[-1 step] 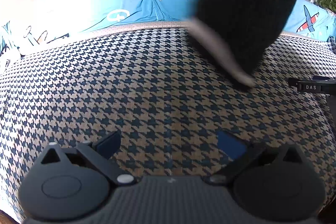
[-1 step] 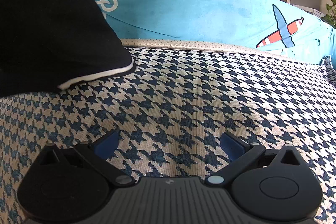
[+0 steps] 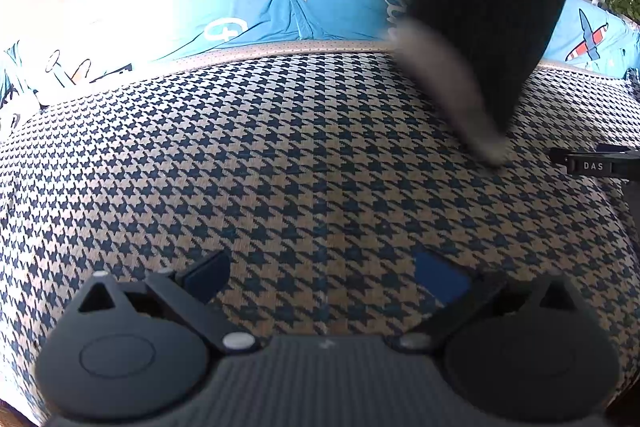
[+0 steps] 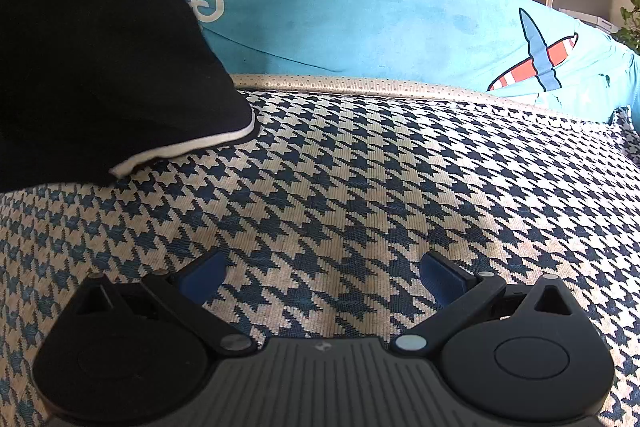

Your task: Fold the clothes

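Bare houndstooth cover (image 4: pixel 360 187) ahead, black garment (image 4: pixel 100 67) blocking left, blue cushion (image 4: pixel 400 27) behind

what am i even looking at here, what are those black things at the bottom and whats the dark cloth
These are two pictures from small wide-angle cameras, one mounted on each of two hand-held grippers a person carries; there is no robot arm. The black shapes at the bottom are each gripper's own body, with two blue-tipped fingers pointing forward. One picture looks along the left gripper, the other along the right gripper. Both are open and hold nothing. Below them lies a houndstooth cover, with a blue patterned sheet behind. The dark cloth is a black garment with a white edge, blurred in the left view, its edge on or just above the cover.
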The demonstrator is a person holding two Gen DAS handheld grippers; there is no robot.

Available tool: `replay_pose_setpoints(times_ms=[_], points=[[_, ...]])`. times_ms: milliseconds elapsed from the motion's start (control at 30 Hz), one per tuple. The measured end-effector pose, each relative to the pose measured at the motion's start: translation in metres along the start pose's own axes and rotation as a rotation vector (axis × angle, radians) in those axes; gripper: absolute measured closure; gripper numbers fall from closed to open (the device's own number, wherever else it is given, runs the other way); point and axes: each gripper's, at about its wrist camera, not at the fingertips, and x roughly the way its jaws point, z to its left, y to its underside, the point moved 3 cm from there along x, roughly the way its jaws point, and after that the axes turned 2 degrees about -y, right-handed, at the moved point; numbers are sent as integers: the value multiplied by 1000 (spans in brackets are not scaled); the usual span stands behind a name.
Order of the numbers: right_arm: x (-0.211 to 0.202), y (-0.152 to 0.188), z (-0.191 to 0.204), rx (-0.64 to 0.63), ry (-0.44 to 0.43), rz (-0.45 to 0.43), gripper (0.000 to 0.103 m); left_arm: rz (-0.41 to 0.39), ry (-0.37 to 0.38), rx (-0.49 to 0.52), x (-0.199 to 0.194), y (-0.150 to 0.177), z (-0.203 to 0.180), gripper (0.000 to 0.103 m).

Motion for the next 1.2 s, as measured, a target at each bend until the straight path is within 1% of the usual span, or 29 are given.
replay_pose_setpoints(times_ms=[200, 333, 433, 667, 900, 1200], points=[[0, 0, 0, 0, 0, 0, 0, -3, 5, 5, -1, 1, -5, 0], [0, 0, 0, 0, 0, 0, 0, 1, 3, 18, 1, 3, -22, 0], [0, 0, 1, 0, 0, 0, 0, -8, 4, 20, 3, 8, -28, 0], [0, 0, 0, 0, 0, 0, 0, -2, 27, 10, 4, 13, -8, 0], [-1, 0, 1, 0, 0, 0, 0, 12, 43, 27, 24, 0, -15, 0], [-1, 0, 0, 0, 0, 0, 0, 6, 57, 45, 50, -11, -5, 0]])
